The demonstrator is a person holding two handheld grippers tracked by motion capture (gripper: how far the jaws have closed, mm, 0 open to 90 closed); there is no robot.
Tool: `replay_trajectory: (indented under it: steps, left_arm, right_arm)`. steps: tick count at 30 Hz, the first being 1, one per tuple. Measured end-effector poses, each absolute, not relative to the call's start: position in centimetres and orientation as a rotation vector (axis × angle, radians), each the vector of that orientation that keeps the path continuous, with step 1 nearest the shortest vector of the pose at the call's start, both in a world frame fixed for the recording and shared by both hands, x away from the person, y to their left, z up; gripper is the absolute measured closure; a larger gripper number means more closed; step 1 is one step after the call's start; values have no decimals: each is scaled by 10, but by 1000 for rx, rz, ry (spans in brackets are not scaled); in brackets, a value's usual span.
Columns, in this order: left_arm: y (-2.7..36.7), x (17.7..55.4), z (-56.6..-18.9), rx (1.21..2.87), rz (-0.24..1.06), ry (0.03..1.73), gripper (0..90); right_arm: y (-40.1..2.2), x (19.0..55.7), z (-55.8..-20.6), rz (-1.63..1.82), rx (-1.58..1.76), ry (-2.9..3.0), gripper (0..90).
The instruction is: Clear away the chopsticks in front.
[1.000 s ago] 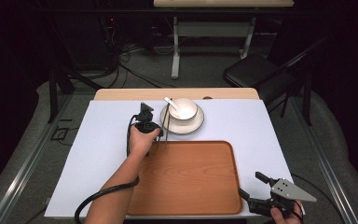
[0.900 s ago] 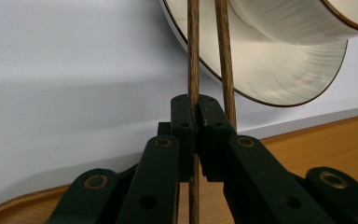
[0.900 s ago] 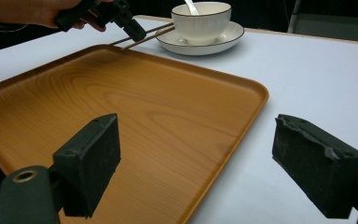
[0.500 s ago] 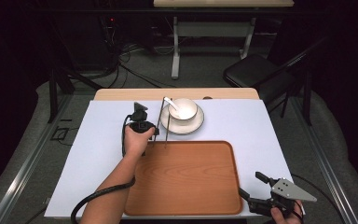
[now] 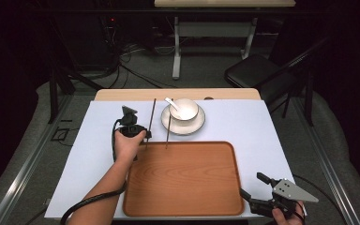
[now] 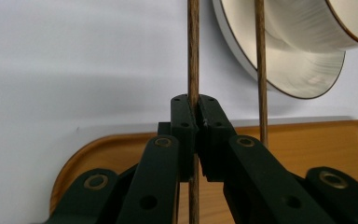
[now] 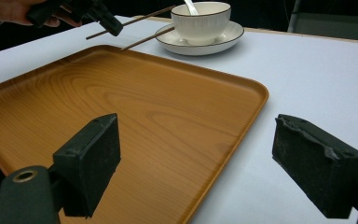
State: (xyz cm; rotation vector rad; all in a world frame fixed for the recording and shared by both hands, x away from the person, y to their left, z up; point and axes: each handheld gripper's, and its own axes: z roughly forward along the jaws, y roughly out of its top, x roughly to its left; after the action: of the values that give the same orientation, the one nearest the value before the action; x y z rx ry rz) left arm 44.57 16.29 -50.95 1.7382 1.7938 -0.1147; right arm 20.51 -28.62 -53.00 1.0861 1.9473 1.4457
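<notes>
My left gripper [image 5: 146, 135] is shut on a thin brown chopstick [image 5: 152, 119], held just above the table's white cover left of the bowl; its pads clamp the chopstick [image 6: 193, 56] near its middle. A second chopstick [image 5: 168, 129] leans from the saucer [image 5: 194, 126] onto the far rim of the wooden tray [image 5: 183, 183]. A white bowl [image 5: 185, 110] with a white spoon [image 5: 172, 102] sits on the saucer. My right gripper [image 5: 253, 185] hovers open at the tray's near right corner, its jaws [image 7: 205, 163] wide apart with nothing between them.
The white cover [image 5: 253, 126] spreads over the table, and the tray [image 7: 121, 102] holds nothing. A black chair [image 5: 253, 75] and a desk frame [image 5: 178, 42] stand on the floor beyond the far edge. My left gripper's cable [image 5: 89, 204] trails off the near edge.
My left hand has moved left with the chopstick, drawing it away from the second chopstick and the saucer. The right gripper has stayed in place.
</notes>
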Motion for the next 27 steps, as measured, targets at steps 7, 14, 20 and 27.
replay_trajectory:
  steps: [7,14,20,27]
  left_arm:
    - [178,422,-511,1735,-135,1789,858]
    - [188,389,-510,1744,-164,1739,858]
    - [191,358,-514,1747,-209,1713,858]
    - [187,323,-520,1750,-227,1697,857]
  right_arm:
    - [-286,205,-530,1446,1092,1948,144]
    - [-286,205,-530,1446,1092,1945,144]
    - [-285,205,-530,1443,1091,1946,144]
    - [-285,205,-530,1443,1092,1945,144]
